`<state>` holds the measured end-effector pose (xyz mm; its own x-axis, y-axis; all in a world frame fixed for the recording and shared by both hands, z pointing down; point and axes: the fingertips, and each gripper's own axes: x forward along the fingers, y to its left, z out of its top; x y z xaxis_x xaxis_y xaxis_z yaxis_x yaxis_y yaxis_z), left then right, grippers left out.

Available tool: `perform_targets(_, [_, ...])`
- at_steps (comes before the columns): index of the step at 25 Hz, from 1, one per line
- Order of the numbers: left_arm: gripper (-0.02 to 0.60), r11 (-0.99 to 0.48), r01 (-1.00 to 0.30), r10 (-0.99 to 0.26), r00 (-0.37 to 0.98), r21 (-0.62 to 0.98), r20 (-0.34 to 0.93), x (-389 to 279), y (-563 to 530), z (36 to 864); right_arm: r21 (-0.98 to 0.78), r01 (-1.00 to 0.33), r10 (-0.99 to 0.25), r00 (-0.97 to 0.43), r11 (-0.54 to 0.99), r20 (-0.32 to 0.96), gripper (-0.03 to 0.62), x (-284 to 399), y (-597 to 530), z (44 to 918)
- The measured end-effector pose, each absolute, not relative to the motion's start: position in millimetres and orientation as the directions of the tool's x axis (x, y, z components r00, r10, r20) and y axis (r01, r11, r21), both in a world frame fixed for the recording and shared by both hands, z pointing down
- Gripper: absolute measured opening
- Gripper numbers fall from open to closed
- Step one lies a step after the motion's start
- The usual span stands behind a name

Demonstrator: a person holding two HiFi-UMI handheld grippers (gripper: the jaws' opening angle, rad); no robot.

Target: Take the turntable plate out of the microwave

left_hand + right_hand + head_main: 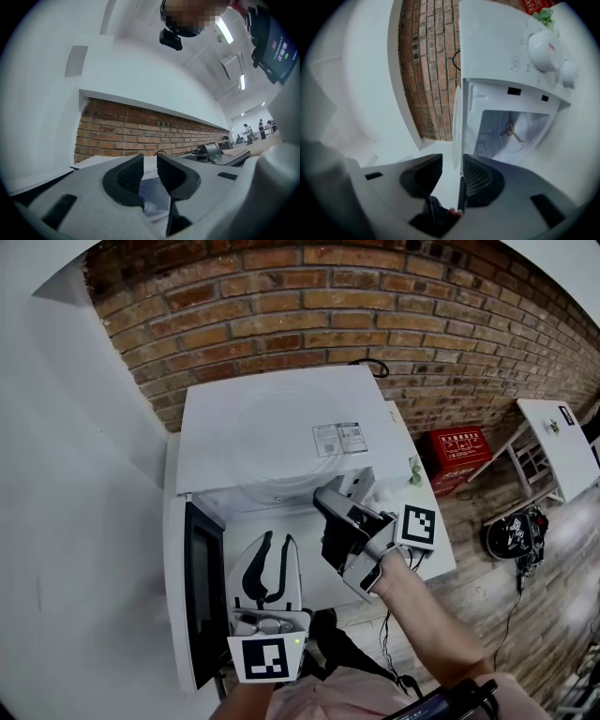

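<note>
Turntable plate [267, 451] noted as a faint clear disc lying flat on the roof of the white microwave [361, 395], upper centre of the head view, with its near rim reaching the front edge of the roof. In my right gripper view the same plate shows edge-on as a thin pale line [458, 126] running up the middle of the frame. My right tongs [328, 507] sit at that front edge, lower centre of their own view [452, 171]. They are released: the plate's rim stands in the gap and neither pad presses on it. To the right of that line the cavity is exposed, and the drive hub [513, 131] is uncovered on its floor. Two knobs [541, 47] occupy the upper right of that frame. The door [202, 587] hangs wide at lower left of the head view. My left tongs [277, 542] are at bottom centre, just right of the door, also released [150, 168]. The microwave stands on a white worktop [436, 549] against a brick wall [375, 306].
</note>
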<state>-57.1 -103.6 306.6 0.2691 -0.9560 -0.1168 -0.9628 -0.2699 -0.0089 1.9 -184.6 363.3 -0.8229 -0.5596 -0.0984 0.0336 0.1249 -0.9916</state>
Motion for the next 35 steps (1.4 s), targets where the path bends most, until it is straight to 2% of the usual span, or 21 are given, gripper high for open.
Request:
perform_targets(4, [0.092,-0.246,-0.969,-0.965,0.246,-0.002,-0.089,-68.1,-88.4,310.2,-0.983,-0.028,-0.571,-0.817,0.180,-0.081,0.142,20.7,-143.3,370.7])
perform_targets(7, [0.092,-0.208,-0.977,-0.973,0.212,-0.057,-0.095,-83.2,-73.4,302.2,-0.902,-0.214,-0.565,-0.824,0.374,-0.039,0.125,19.4,-114.1,355.2])
perform_targets(11, [0.083,-0.163,-0.982,-0.973,0.176,-0.098,-0.152,-98.9,-52.1,277.2,-0.590,-0.557,-0.666,-0.745,0.585,0.044,0.107,22.1,-87.1,322.1])
perform_targets(14, [0.069,-0.147,-0.983,-0.972,0.164,-0.110,-0.169,-103.6,-36.0,261.5,-0.339,-0.689,-0.732,-0.681,0.640,0.003,0.093,18.3,-63.7,296.5])
perform_targets(21, [0.020,-0.106,-0.987,-0.977,0.126,-0.118,-0.173,-101.8,2.8,245.2,-0.059,-0.771,-0.773,-0.633,0.635,-0.041,0.073,11.7,-11.0,274.3])
perform_targets(25, [0.008,-0.114,-0.987,-0.975,0.133,-0.112,-0.178,-96.4,12.3,243.1,-0.008,-0.807,-0.806,-0.588,0.590,-0.062,0.005,21.3,-3.9,269.5])
perform_targets(35, [0.007,-0.137,-0.977,-0.961,0.170,-0.160,-0.216,-89.0,17.1,237.2,0.054,-0.814,-0.811,-0.581,0.579,-0.070,0.005,21.6,-0.6,269.2])
